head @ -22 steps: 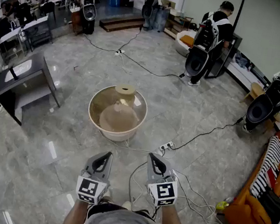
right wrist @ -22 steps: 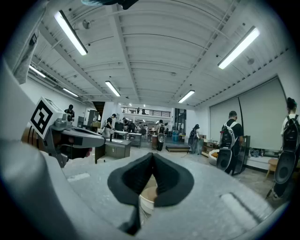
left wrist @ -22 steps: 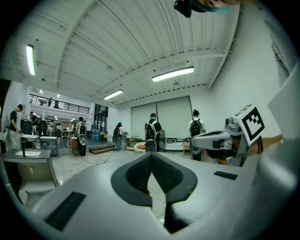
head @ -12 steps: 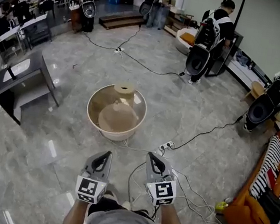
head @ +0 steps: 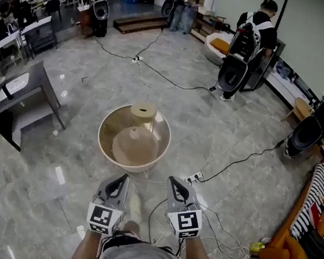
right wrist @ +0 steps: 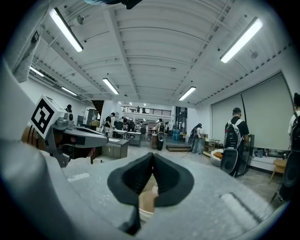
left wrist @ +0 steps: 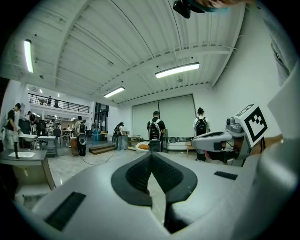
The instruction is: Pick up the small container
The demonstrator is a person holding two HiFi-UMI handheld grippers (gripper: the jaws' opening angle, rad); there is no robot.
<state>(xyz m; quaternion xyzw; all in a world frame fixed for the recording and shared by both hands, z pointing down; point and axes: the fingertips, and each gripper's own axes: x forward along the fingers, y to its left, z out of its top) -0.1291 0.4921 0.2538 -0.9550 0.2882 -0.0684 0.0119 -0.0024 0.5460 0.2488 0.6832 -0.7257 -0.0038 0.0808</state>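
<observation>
Round beige tub (head: 102, 141) slightly nearer now, mid-frame, small container (head: 143, 112) on its far rim, left gripper (head: 122, 179) and right gripper (head: 173, 181) at lower centre (fingers of both clenched on nothing), well apart from it

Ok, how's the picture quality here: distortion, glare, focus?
Head view: heavy fisheye bowing the walls, lamp glare streaks on the polished floor, round table sharp. Left gripper view and right gripper view: black vignetted corners, ceiling strip lights blown out, left gripper and right gripper soft up close, hall behind sharper.
</observation>
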